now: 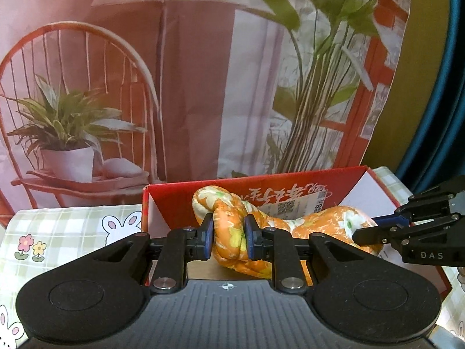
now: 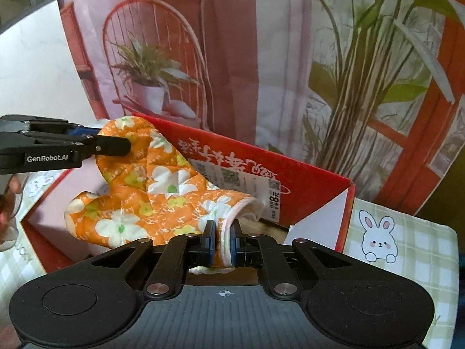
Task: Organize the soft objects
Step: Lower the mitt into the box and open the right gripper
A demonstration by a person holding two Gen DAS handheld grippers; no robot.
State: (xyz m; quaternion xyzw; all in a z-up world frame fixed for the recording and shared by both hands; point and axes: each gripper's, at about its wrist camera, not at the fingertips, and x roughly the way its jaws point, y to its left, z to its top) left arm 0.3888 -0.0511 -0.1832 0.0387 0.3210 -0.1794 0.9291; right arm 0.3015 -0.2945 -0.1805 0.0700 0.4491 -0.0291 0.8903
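An orange oven mitt (image 2: pixel 151 197) with white and green flowers hangs over an open red cardboard box (image 2: pixel 316 195). My left gripper (image 1: pixel 228 237) is shut on the mitt's bunched finger end (image 1: pixel 229 229). My right gripper (image 2: pixel 223 242) is shut on the white-trimmed cuff (image 2: pixel 225 232). In the left wrist view the right gripper (image 1: pixel 377 229) reaches in from the right at the mitt's cuff end. The right wrist view shows the left gripper (image 2: pixel 116 142) coming in from the left at the mitt's top. The mitt stretches between both grippers above the box's inside.
The box stands on a green checked cloth with bunny prints (image 2: pixel 407 247). A printed backdrop (image 1: pixel 203 72) of a chair and plants rises right behind the box. A price label (image 2: pixel 273 197) sticks to the box's back wall. Part of a hand (image 2: pixel 7 203) shows at the left edge.
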